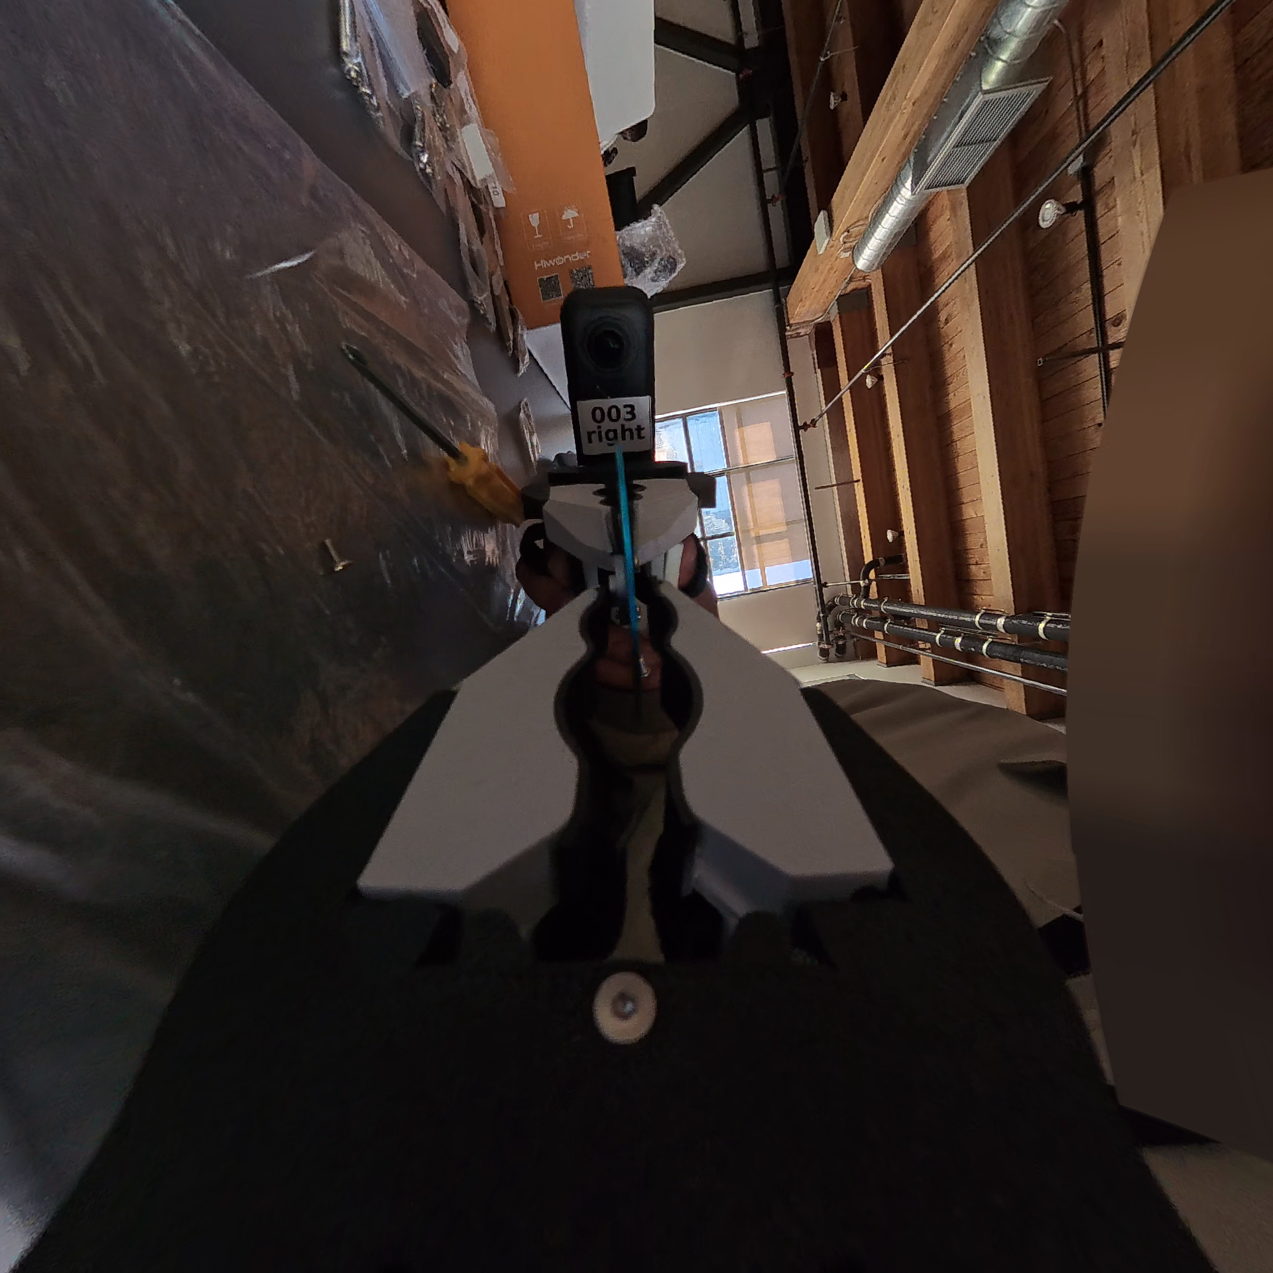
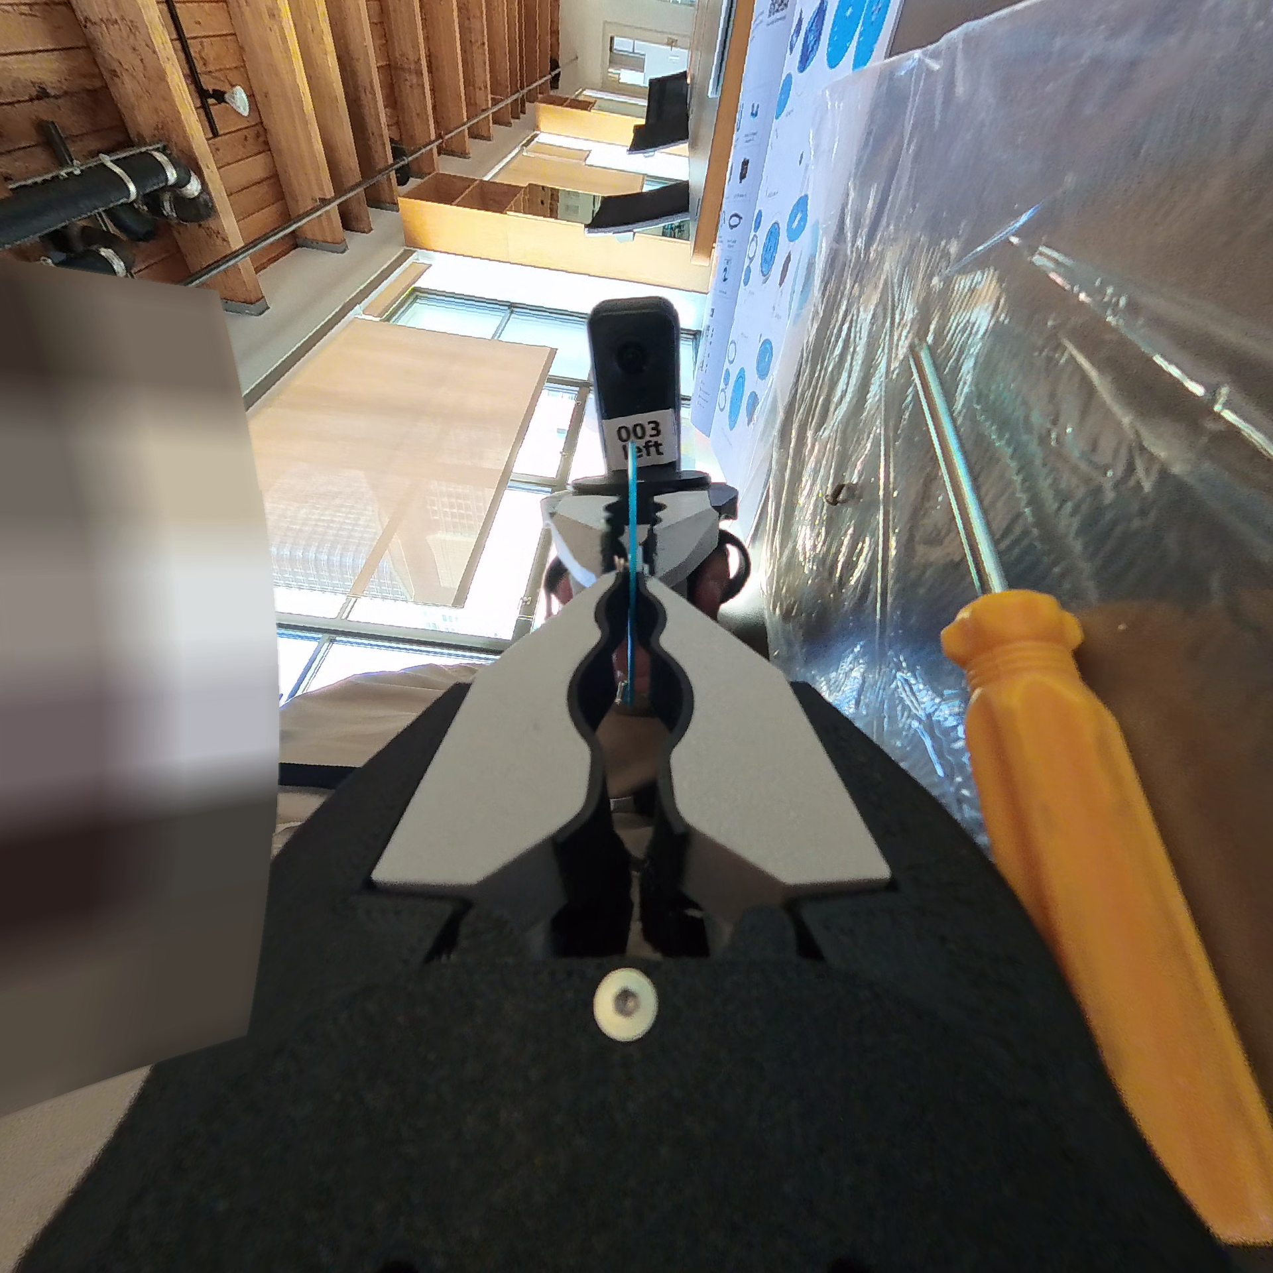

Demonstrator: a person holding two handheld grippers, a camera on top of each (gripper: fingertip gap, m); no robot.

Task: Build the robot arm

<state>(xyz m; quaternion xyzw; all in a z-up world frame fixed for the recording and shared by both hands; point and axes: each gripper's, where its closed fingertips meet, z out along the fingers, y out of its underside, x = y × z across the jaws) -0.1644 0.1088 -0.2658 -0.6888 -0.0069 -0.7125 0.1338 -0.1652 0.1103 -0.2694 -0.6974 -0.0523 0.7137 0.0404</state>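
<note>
left gripper [image 1: 623,613] faces right gripper [image 1: 618,544] tip to tip | thin strip [image 1: 625,551] runs edge-on between both jaws, reaching both tips | screwdriver [image 1: 441,448] and screw [image 1: 335,556] on table [image 1: 172,413], left of left jaws | screwdriver [image 2: 1074,792] right of right jaws, plastic sheet [image 2: 999,344] beyond it

A: What sort of room is it?
B: Timber-lined, with wooden beams [image 1: 888,158] and plank walls. A silver duct [image 1: 923,172] with a vent grille runs along one beam, and black pipes [image 1: 950,620] run along the wall's base.
A: And the light?
B: Daylight through a gridded window [image 2: 427,523] with pale blinds [image 1: 764,482].
</note>
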